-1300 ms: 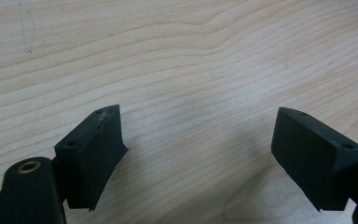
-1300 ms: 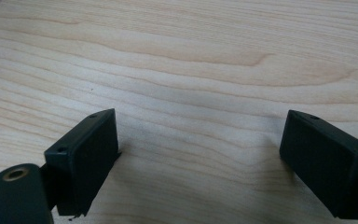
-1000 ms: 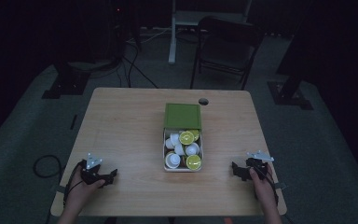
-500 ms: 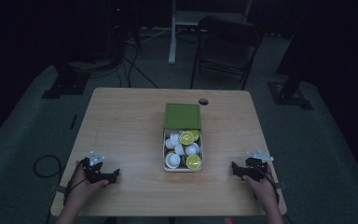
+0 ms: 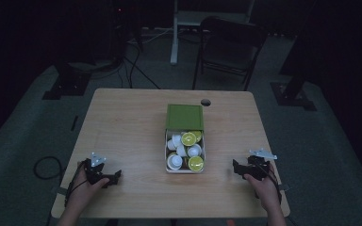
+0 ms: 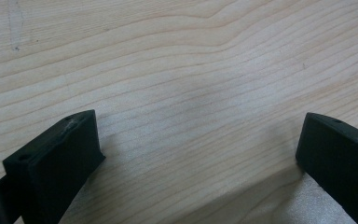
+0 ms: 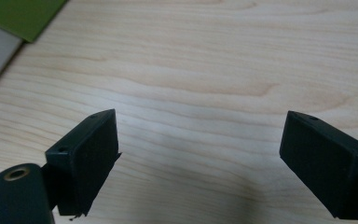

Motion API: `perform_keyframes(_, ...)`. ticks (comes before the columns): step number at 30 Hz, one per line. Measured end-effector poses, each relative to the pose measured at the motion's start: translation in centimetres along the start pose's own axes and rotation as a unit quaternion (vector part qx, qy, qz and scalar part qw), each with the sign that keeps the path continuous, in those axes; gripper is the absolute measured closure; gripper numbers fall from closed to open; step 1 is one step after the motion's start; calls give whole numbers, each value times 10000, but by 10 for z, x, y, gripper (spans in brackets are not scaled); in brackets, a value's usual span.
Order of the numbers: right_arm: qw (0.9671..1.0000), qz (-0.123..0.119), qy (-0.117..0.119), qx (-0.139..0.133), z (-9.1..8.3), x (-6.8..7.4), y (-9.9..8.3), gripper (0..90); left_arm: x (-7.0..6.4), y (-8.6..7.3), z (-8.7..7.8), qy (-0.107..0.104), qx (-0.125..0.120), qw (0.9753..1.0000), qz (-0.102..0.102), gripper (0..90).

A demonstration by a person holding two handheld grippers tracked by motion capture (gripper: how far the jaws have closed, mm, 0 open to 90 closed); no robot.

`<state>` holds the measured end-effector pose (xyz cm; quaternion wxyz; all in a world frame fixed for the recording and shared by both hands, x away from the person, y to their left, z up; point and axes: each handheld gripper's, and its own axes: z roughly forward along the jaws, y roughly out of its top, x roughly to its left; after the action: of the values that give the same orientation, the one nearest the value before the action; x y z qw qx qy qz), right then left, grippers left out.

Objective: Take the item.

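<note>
Dim room, dark floor, a pale wood desk point(image 5: 122, 127) in the middle of it. Left gripper point(image 5: 111, 178) sits near the front left corner of the desk, held in a hand, jaws spread wide with bare wood grain between them in the left gripper view. Right gripper point(image 5: 235, 168) is over by the front right edge, also gaping wide, nothing between its jaws either. Between the two, well apart from both, is the box point(image 5: 185, 167), packed with white and yellow-green capsules point(image 5: 189, 139), its green lid point(image 5: 185, 117) lying flat behind it. Right gripper view catches a corner of that green lid point(image 7: 21, 16) at top left; left gripper view has just the desk point(image 6: 191, 70). High view adds a small round hole point(image 5: 205, 102) in the desk behind the lid and a dark chair point(image 5: 228, 47) beyond the far edge.
</note>
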<state>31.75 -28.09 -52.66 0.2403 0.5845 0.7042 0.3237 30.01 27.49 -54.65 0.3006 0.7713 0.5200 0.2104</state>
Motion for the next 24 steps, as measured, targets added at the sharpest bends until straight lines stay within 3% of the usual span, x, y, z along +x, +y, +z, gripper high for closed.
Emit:
perform_keyframes(8, 10000, 31, 26, -80, -11, 14, 16, 137, 0, 0, 0, 8, 0, 10000, -5, 0)
perform_keyframes(13, 9997, 30, 158, -208, -17, 23, 28, 137, 0, 0, 0, 19, 4, 10000, -11, 1)
perform_keyframes(24, 9967, -278, 532, -539, -34, 50, 54, 138, -1, 0, 0, 37, 10, 10000, -21, 0)
